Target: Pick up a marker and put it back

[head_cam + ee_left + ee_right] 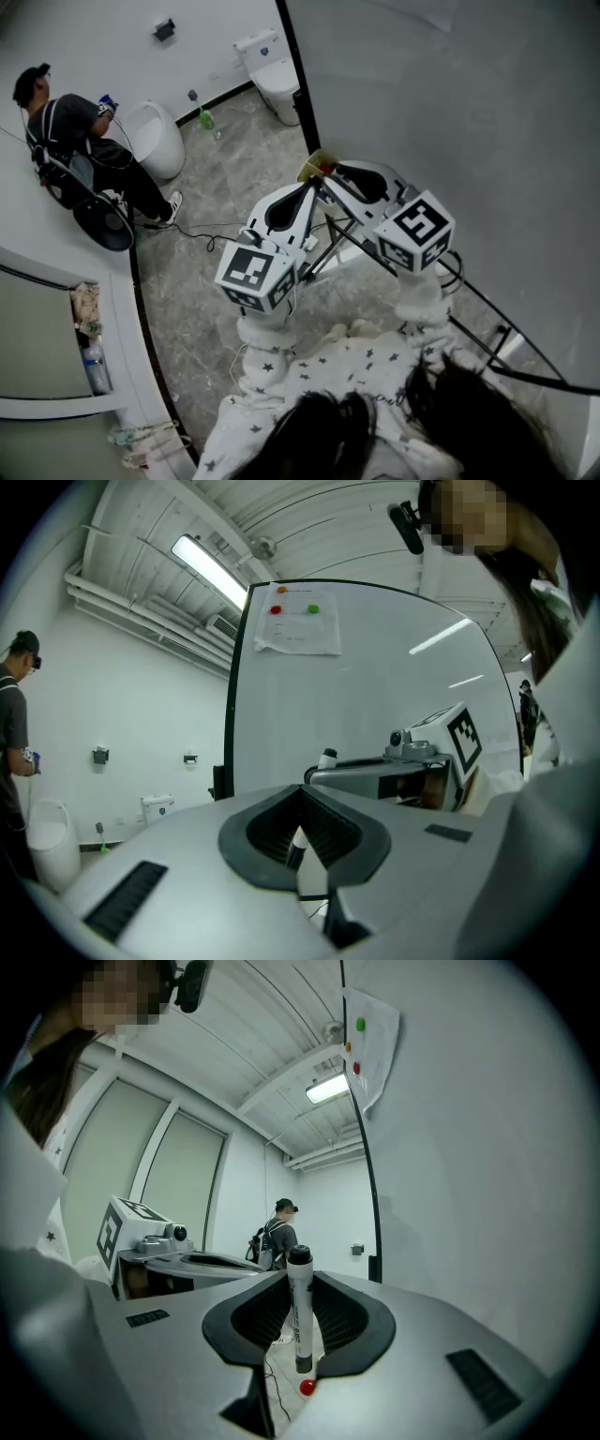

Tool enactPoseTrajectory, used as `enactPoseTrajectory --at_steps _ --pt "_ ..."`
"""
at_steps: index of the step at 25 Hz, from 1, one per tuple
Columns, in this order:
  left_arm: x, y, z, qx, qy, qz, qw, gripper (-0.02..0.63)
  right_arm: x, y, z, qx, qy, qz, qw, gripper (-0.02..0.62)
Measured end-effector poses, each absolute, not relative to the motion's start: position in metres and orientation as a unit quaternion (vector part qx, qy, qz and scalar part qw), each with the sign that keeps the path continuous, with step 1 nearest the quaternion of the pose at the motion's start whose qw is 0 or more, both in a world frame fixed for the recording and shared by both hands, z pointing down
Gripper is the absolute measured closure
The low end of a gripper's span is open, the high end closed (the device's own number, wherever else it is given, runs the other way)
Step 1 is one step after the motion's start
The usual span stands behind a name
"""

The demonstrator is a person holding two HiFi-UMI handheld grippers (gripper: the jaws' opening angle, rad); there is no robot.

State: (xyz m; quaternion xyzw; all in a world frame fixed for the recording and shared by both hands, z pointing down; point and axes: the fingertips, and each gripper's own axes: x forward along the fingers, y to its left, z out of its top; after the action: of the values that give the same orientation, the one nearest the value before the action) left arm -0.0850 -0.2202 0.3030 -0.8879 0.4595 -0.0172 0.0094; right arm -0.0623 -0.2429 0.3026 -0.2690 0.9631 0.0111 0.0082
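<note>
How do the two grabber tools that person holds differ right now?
The right gripper clamps a white, black-capped marker; the left gripper shows only a pale sliver in its gap, held or not I cannot tell. The right gripper is beside the whiteboard; the left gripper is farther from it. Both bear a patterned cube.

Left gripper (312, 192) and right gripper (328, 173): pale grey-white shells; fingers (412, 1330) lined with black ribbed pads; each bears a white cube (255, 275) with black square markers; white moulded handles (262, 345) below; sleeves (347, 367) white with small dark stars; long dark hair (314, 433).
</note>
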Motion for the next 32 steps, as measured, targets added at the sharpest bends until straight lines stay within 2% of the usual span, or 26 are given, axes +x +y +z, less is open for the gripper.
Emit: enactPoseTrajectory --at_steps 32 --pt "-0.0842 -0.2223 0.2965 -0.890 0.456 0.007 0.011 0.604 -0.0578 -0.2419 0.2952 -0.273 0.962 0.015 0.015 0.512"
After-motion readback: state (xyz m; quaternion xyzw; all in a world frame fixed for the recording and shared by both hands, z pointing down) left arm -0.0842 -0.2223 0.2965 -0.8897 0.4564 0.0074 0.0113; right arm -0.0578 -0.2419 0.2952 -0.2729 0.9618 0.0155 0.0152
